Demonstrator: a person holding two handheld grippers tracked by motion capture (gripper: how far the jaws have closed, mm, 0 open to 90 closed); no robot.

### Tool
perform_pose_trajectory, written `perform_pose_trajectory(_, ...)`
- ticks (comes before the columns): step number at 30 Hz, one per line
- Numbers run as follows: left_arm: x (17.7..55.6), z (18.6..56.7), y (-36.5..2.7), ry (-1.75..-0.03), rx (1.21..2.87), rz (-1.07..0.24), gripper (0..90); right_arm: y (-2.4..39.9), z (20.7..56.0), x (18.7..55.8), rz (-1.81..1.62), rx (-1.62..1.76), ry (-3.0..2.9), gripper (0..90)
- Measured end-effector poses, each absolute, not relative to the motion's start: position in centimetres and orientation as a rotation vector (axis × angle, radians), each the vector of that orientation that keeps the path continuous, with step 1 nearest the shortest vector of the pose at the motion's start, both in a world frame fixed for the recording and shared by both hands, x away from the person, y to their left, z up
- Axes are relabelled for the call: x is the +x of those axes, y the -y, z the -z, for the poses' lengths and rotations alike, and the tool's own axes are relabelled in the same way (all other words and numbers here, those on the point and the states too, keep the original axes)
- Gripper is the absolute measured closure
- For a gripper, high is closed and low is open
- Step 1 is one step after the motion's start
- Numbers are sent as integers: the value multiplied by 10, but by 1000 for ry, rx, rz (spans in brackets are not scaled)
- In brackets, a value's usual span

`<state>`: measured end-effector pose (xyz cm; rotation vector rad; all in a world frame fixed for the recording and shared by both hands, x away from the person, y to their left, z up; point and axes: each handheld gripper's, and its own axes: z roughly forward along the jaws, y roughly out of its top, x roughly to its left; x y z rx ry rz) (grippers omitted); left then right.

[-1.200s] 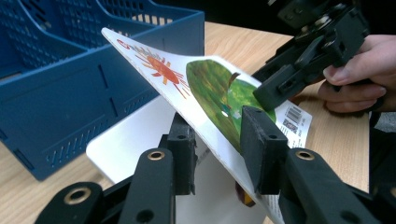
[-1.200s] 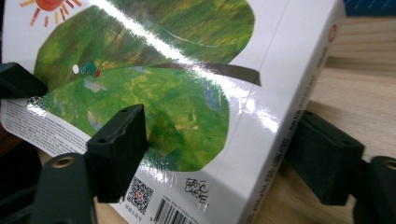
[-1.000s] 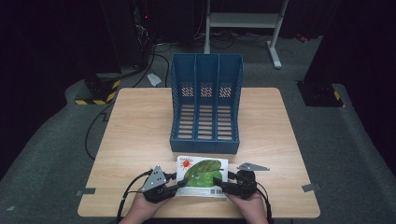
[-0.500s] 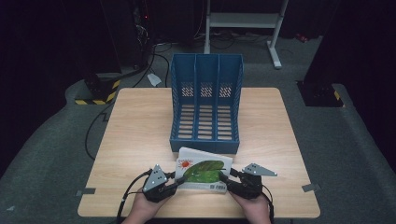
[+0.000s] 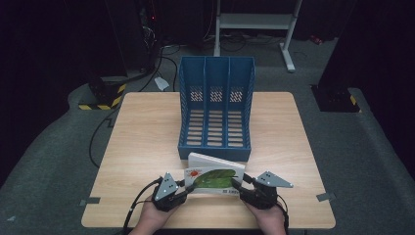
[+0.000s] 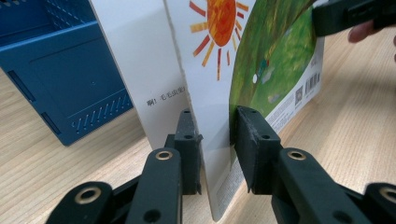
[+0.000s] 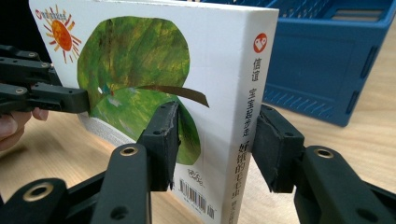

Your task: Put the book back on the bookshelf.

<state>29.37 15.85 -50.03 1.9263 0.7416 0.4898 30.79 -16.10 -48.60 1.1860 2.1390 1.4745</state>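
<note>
**Picture book held between two grippers near the table's front edge**

Both hands come in from 6 o'clock. The left gripper [image 5: 182,188] clamps the book [image 5: 214,177] at its open page edge; the right gripper [image 5: 238,186] clamps its spine end. The book stands tilted, at 6 o'clock from the blue file rack [image 5: 217,110]. The cover shows a sun, a green leaf and a barcode; Chinese characters run down the spine.

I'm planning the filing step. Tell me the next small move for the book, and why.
Probably lift the book a little and carry it forward toward the blue file rack. Both the left gripper and the right gripper clamp its ends, it stands tilted up off the table, and the rack's open slots sit just behind it.
</note>
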Motion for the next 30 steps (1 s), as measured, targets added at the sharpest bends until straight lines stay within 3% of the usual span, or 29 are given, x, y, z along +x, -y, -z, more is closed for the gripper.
perform_pose_trajectory(20, 295, 512, -156, -719, 2014, -500, 692, 165, 481, 293, -1484, 1084, -2164, 477)
perform_pose_trajectory(30, 295, 512, -163, -761, 1992, -508, 613, 163, 476, 296, -1472, 953, -2167, 422)
